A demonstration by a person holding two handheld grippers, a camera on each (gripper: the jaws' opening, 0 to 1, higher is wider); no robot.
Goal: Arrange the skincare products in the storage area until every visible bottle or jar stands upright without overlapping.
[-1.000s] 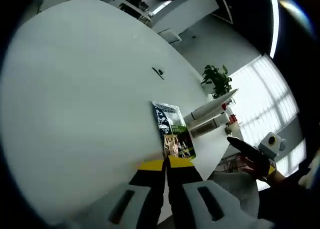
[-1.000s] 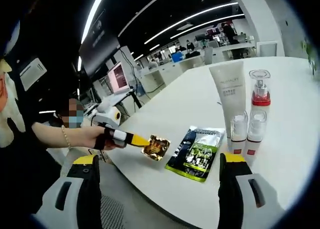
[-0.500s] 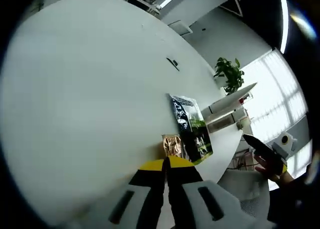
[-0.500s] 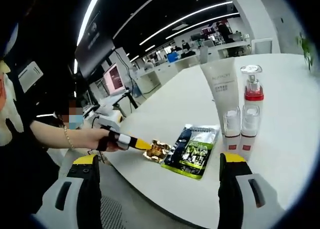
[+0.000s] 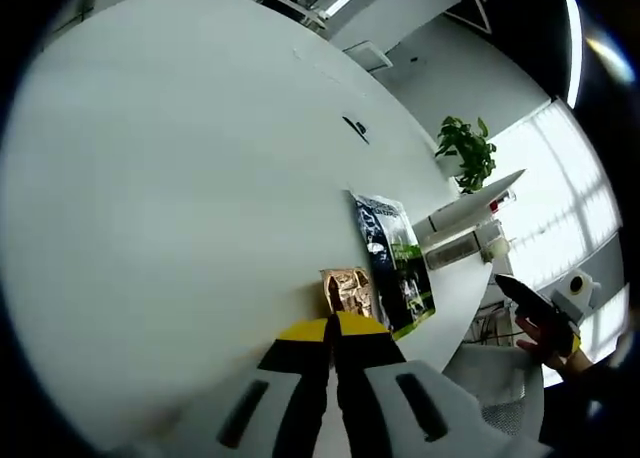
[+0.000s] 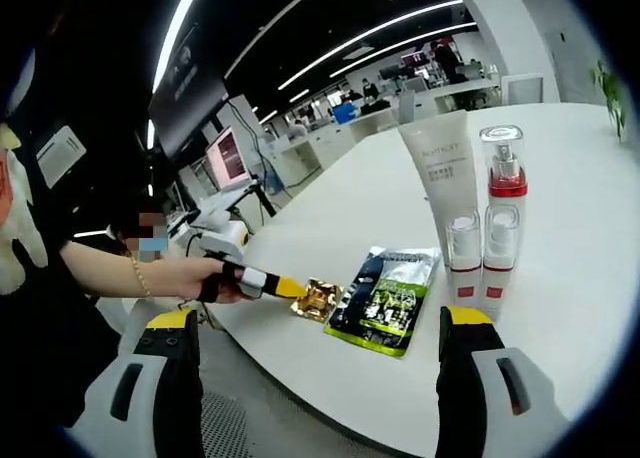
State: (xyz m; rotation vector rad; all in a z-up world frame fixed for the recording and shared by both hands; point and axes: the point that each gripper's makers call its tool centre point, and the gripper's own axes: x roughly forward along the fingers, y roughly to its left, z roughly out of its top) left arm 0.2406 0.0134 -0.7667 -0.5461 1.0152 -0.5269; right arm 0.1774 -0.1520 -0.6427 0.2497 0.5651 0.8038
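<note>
A small gold sachet [image 5: 347,290] rests on the white table [image 5: 180,158], just left of a black-and-green pouch [image 5: 395,263] that lies flat. My left gripper [image 5: 335,324] is shut on the sachet's near edge. In the right gripper view, the left gripper [image 6: 280,285] comes in from the left, pinching the gold sachet [image 6: 320,298] beside the pouch [image 6: 385,300]. Behind the pouch stand a white tube [image 6: 440,178], a red-banded pump bottle [image 6: 503,193] and two small bottles [image 6: 463,258], all upright. My right gripper [image 6: 320,323] is open, off the table's near edge and holding nothing.
The table's near edge [image 6: 330,378] runs just past the pouch, with floor below. A potted plant [image 5: 465,148] stands beyond the table. A small dark object [image 5: 356,129] lies farther out on the tabletop. The right gripper [image 5: 525,296] hovers off the edge.
My left gripper has carried the gold sachet off the black-and-green pouch and down onto the table beside it. The right gripper stays open, having hardly moved.
</note>
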